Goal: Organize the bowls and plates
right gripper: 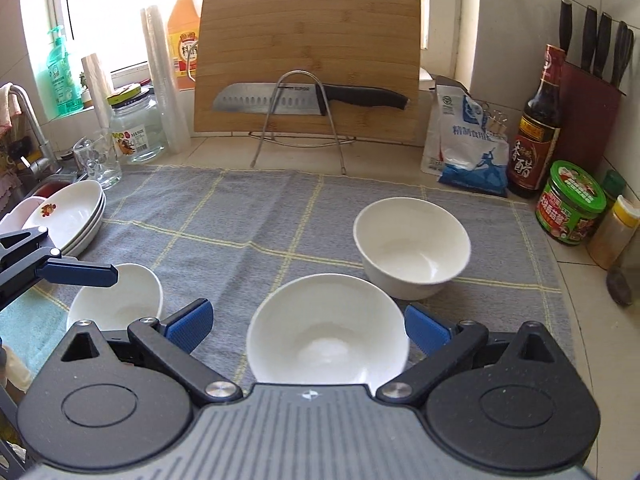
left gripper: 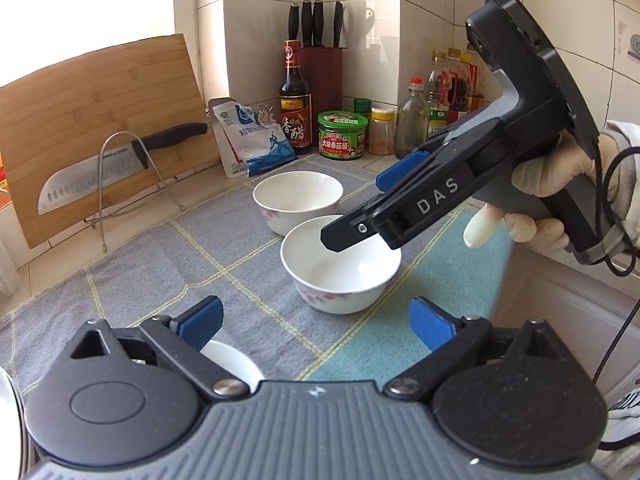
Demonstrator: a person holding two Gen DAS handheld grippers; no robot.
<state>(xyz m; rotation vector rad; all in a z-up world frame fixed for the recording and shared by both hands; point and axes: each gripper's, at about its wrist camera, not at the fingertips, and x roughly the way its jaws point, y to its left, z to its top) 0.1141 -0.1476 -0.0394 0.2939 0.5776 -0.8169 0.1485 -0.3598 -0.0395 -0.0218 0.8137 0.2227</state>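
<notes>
Three white bowls stand on a grey checked cloth (right gripper: 248,216). The near bowl (right gripper: 326,330) lies between the open fingers of my right gripper (right gripper: 308,328), which hovers above it; it also shows in the left wrist view (left gripper: 340,266). The far bowl (right gripper: 412,246) stands behind it, as in the left wrist view (left gripper: 298,200). A third bowl (right gripper: 116,300) sits at the left, under my left gripper (left gripper: 316,326), which is open and empty. Stacked white plates (right gripper: 68,216) rest at the cloth's left edge. In the left wrist view the right gripper (left gripper: 360,208) reaches over the near bowl.
A bamboo cutting board (right gripper: 308,60) with a knife (right gripper: 304,98) on a wire rack stands at the back. A salt bag (right gripper: 466,144), vinegar bottle (right gripper: 534,128), green jar (right gripper: 572,204) and knife block (right gripper: 588,120) crowd the right. Glass jars (right gripper: 136,124) and a sink tap (right gripper: 28,128) are at the left.
</notes>
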